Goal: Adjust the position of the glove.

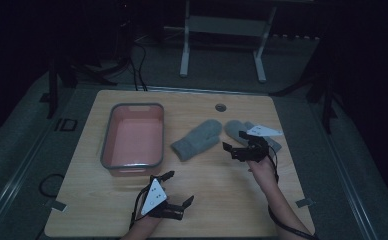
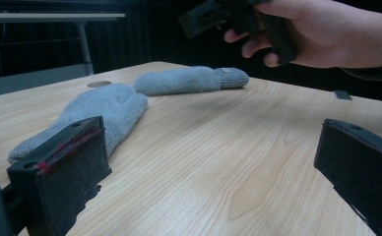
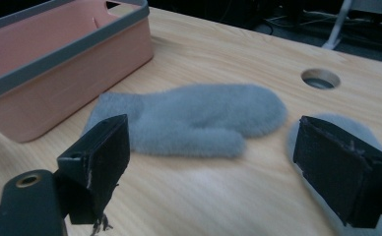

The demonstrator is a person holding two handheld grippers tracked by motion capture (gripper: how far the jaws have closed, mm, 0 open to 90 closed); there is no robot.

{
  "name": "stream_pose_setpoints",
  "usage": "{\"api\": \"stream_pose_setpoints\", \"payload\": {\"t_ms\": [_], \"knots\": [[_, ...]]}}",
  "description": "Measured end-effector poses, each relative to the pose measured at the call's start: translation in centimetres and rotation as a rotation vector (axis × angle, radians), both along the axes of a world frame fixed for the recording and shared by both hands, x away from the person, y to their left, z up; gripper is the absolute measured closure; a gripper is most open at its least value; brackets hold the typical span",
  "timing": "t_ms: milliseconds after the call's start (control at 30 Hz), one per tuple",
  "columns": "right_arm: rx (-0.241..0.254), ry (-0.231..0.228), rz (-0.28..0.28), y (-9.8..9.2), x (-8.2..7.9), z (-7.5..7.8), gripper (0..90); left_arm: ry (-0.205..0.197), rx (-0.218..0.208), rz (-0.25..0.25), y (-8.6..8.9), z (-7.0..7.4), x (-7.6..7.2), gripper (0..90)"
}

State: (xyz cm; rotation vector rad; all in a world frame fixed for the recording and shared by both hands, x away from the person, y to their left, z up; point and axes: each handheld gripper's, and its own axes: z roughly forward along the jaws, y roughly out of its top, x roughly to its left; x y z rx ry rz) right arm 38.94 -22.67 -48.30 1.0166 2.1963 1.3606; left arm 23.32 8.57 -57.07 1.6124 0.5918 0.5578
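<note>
Looks like you're right at the start here: both grey mittens are on the worktop and the pink bin near the far left corner has nothing in it that I can see. Your right hand-held gripper hovers with jaws apart between the two mittens, pointing at the left mitten, not touching it. The right mitten lies toward the far right edge, partly hidden behind that gripper, so its cuff end is hard to make out. Your left hand-held gripper sits by the near edge, jaws wide apart, holding nothing. So both mittens are left to grab, assuming they're headed for the bin. The room is dark, so detail is murky.
</note>
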Motion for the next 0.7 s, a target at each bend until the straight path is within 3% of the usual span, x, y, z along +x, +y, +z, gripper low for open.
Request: {"api": "stream_pose_setpoints", "payload": {"t_ms": [167, 233, 300, 500, 700], "knots": [[-0.005, 0.035, 0.019, 1.8, 1.8, -0.1, 13.1, 0.002, -0.001, -0.003, 0.0, 0.0, 0.0, 0.3], [-0.032, 0.033, 0.007, 3.0, 2.7, -0.3, 13.1, 0.004, -0.005, -0.006, 0.0, 0.0, 0.0, 0.3], [-0.008, 0.042, 0.046, 3.6, 3.3, -0.5, 13.1, 0.007, -0.008, -0.008, 0.0, 0.0, 0.0, 0.3], [-0.058, 0.065, 0.065, 5.9, 5.4, -1.1, 14.7, 0.011, -0.006, -0.013, 0.0, 0.0, 0.0, 0.3], [-0.13, 0.07, 0.109, 8.3, 6.5, -2.7, 27.2, 0.015, -0.01, -0.019, 0.0, 0.0, 0.0, 0.3]]}}
